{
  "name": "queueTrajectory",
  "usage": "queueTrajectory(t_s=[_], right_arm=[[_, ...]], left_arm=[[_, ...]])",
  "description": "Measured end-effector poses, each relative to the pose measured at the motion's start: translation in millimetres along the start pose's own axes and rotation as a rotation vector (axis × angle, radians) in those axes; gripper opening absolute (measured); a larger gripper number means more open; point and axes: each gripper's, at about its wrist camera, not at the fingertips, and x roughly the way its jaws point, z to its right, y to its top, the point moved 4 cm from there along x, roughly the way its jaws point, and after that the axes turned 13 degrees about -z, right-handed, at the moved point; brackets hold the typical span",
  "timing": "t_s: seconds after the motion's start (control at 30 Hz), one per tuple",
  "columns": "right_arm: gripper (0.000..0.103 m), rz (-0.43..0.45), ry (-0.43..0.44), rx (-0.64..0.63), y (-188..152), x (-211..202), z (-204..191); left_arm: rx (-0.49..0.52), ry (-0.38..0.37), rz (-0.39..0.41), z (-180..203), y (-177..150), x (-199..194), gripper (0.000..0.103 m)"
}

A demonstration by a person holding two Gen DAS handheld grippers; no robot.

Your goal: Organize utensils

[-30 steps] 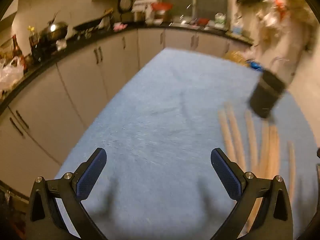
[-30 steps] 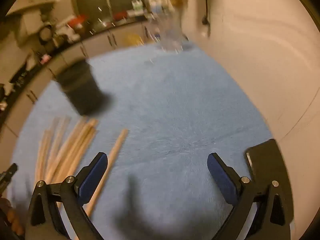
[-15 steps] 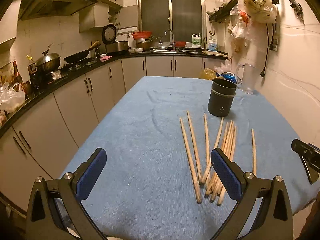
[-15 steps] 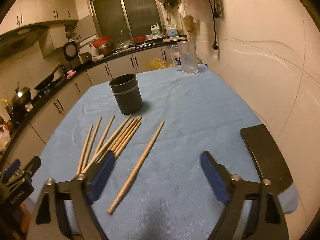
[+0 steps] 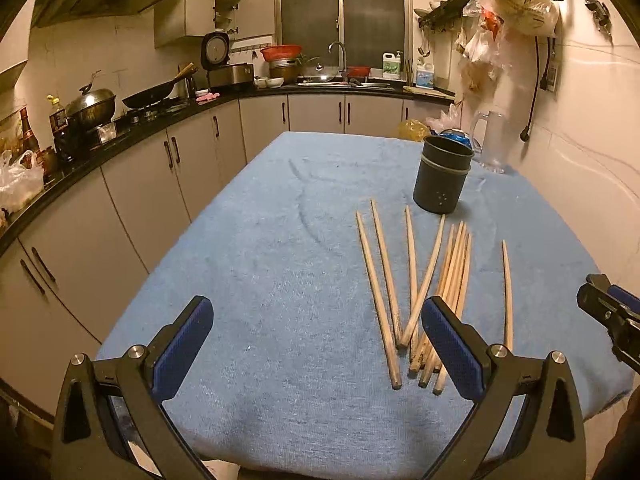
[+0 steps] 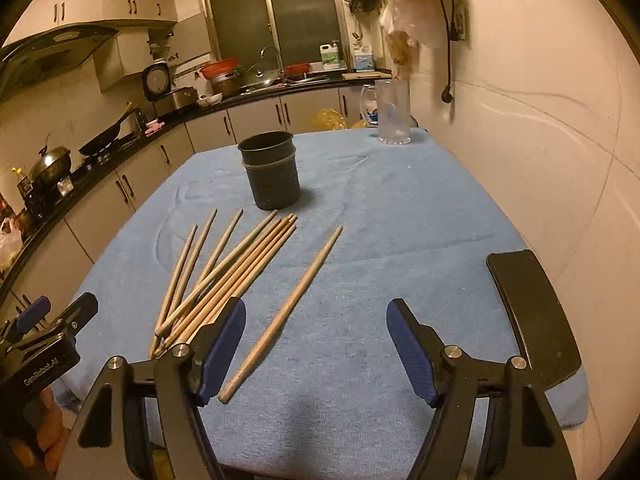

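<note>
Wooden chopsticks (image 5: 420, 296) lay fanned on the blue cloth-covered table (image 5: 260, 260) before the dark cylindrical holder (image 5: 440, 176); one stray chopstick (image 6: 284, 312) lay beside them. My left gripper (image 5: 316, 344) and right gripper (image 6: 316, 344) hovered above, both spread wide, gripping nothing.

The left gripper (image 5: 316, 342) hangs above the near edge of the blue cloth (image 5: 260, 264), its blue-padded fingers (image 5: 182, 344) spread wide with nothing between them. Wooden chopsticks (image 5: 416, 292) lie fanned and overlapping on the cloth, one single chopstick (image 5: 507, 284) apart to their right. Beyond them a dark cylindrical holder (image 5: 440, 180) stands upright. Part of the right gripper (image 5: 612, 312) shows at the right edge.
</note>
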Motion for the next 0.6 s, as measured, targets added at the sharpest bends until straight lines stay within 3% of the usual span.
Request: queueTrajectory(t_s=[0.6], right_arm=[[0.076, -0.035, -0.057, -0.040, -0.4, 10.1, -7.0]], left_arm=[[0.004, -0.011, -0.035, 0.1, -1.4, 6.6, 0.103]])
